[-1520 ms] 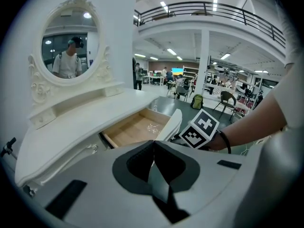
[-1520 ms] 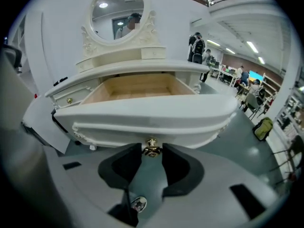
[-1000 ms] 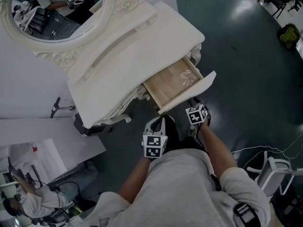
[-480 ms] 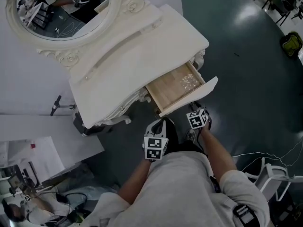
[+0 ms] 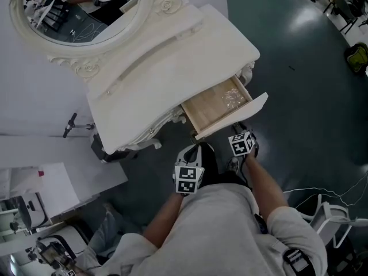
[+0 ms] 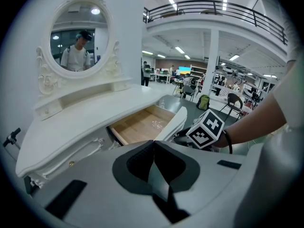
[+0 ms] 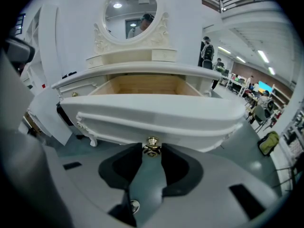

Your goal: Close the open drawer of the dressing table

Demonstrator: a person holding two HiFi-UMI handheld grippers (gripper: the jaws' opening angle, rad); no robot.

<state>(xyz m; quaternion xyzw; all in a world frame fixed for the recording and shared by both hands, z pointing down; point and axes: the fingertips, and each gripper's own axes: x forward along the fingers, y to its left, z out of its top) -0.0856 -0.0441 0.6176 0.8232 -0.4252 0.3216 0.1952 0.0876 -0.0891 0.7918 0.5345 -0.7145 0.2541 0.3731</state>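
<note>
Drawer (image 5: 214, 107) state: pulled out of the table (image 5: 167, 68), wooden interior exposed.

Head view:
- The drawer projects from the table's front edge, directly ahead of the right hand-held gripper (image 5: 237, 132).
- The right hand-held gripper sits at the lower edge of the white drawer front (image 5: 244, 111), its marker cube just behind.
- The left hand-held gripper (image 5: 196, 149) is beside the right one, on its left, short of the table and clear of the drawer.
- A small clear, glittering item (image 5: 232, 96) lies inside the drawer, beyond the right hand-held gripper.
- The oval mirror (image 5: 75, 10) stands at the table's far side, well ahead of both hand-held grippers.

Left gripper view:
- The jaws of the left hand-held gripper are fully together, with nothing between them.
- The open drawer lies ahead of them and slightly to the right.
- The right hand-held gripper's marker cube shows further right, below the drawer front.

Right gripper view:
- The drawer front fills the area just ahead of the jaws.
- The brass knob (image 7: 152, 147) sits between the jaw tips.
- The jaws stand only as far apart as the knob is wide, and both tips bear on its sides.
- The wooden interior and the mirror show beyond, in line with the hand-held gripper.
</note>
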